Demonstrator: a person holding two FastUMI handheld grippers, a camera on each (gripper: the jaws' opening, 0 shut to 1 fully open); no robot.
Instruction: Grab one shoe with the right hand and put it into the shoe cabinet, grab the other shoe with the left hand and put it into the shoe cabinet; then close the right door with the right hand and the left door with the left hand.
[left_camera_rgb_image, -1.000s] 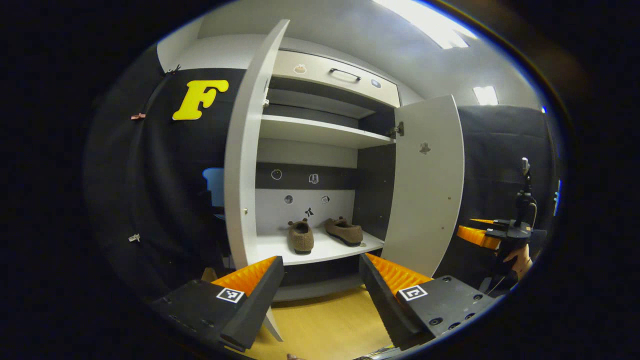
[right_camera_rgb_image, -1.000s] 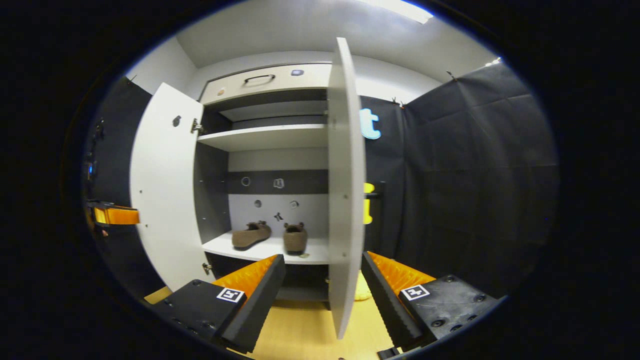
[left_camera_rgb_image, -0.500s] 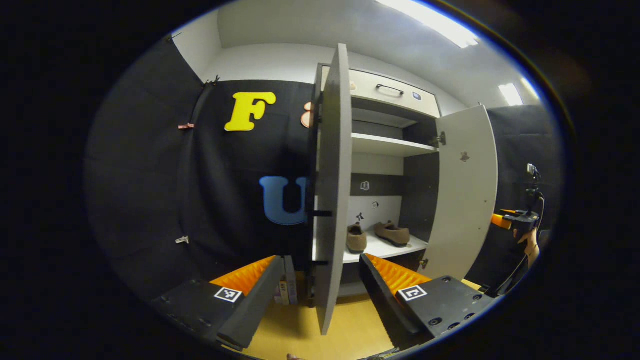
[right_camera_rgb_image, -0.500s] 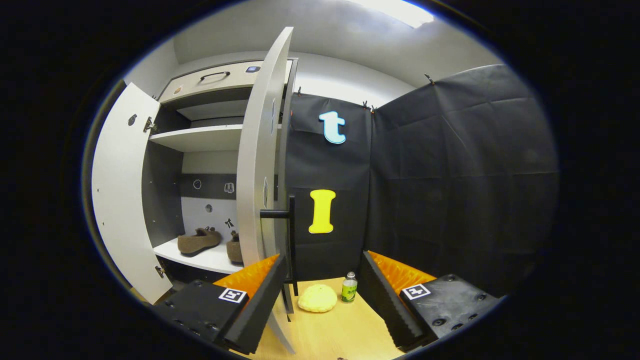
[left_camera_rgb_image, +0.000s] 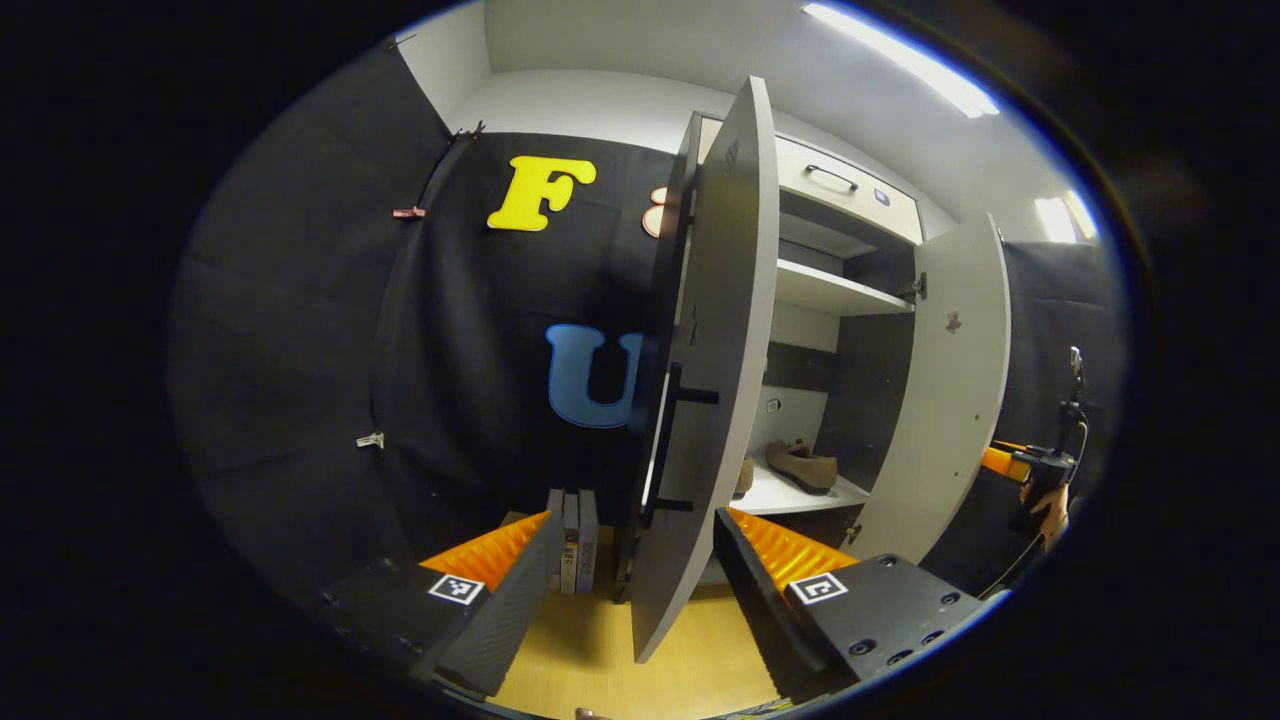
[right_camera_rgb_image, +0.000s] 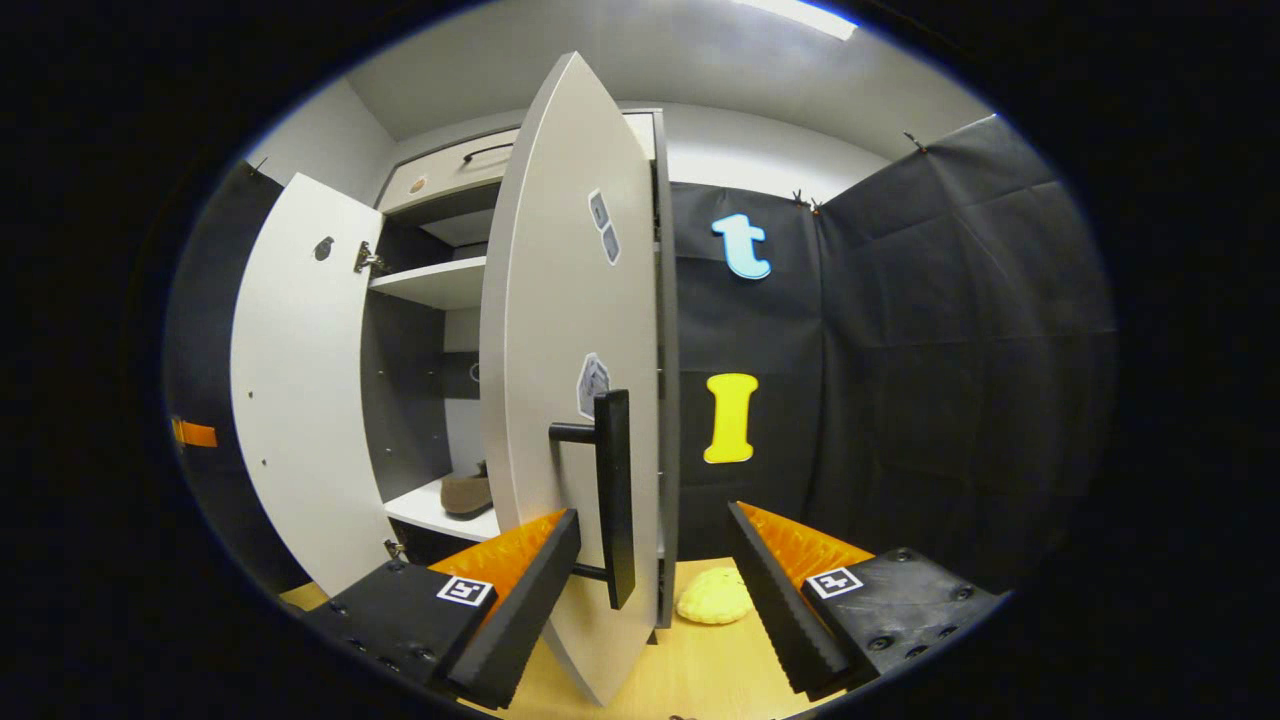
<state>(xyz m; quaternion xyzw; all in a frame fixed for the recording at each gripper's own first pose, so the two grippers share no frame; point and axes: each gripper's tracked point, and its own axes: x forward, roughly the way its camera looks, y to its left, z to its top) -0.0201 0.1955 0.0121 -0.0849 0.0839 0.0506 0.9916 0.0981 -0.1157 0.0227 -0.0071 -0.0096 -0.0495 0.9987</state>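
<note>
Two shoes (left_camera_rgb_image: 802, 465) are seen side by side on the cabinet (left_camera_rgb_image: 835, 290) shelf, long axes front-to-back. Two doors (right_camera_rgb_image: 570, 330) stand open. Both grippers' (left_camera_rgb_image: 635, 585) (right_camera_rgb_image: 655, 590) jaws are spread wide, empty.

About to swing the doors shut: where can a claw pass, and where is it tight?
Free: the floor between the right door and the yellow lump. Tight: left door, with books just beside its handle.
</note>
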